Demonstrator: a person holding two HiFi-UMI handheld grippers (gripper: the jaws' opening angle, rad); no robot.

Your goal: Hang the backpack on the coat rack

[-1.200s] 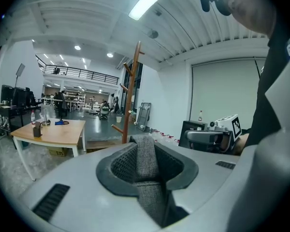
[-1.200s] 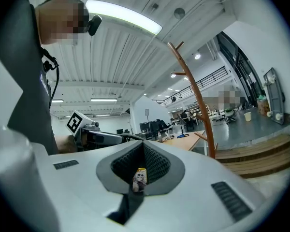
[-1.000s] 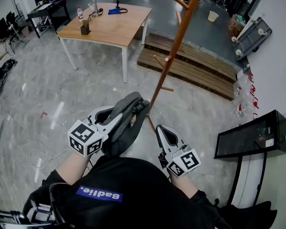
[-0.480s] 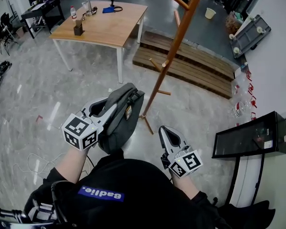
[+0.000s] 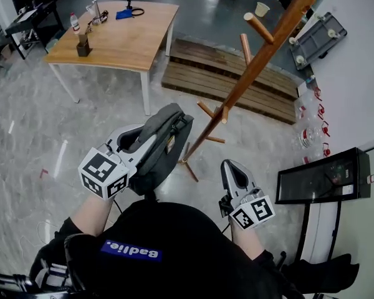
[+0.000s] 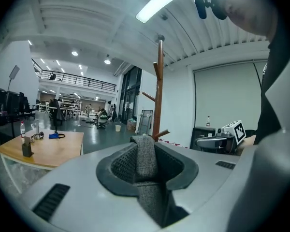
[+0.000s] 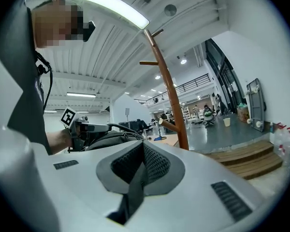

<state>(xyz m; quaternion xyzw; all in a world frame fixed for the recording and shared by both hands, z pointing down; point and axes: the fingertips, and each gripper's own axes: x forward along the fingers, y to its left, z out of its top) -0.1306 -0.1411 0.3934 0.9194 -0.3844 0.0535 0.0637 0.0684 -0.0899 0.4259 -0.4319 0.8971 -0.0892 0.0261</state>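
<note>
Backpack (image 5: 161, 143) hangs from the left claw (image 5: 129, 141), which pinches its grey strap (image 6: 146, 161). Right claw (image 5: 235, 175) is shut, holding nothing. Coat rack (image 5: 257, 66) stands ahead of both (pegs (image 5: 257, 26) slant up), so lift the strap above a peg.

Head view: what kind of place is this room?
Probably a large workshop or lab hall: a bare polished floor, a wooden table with small items, and a low wooden platform behind the coat rack.
</note>
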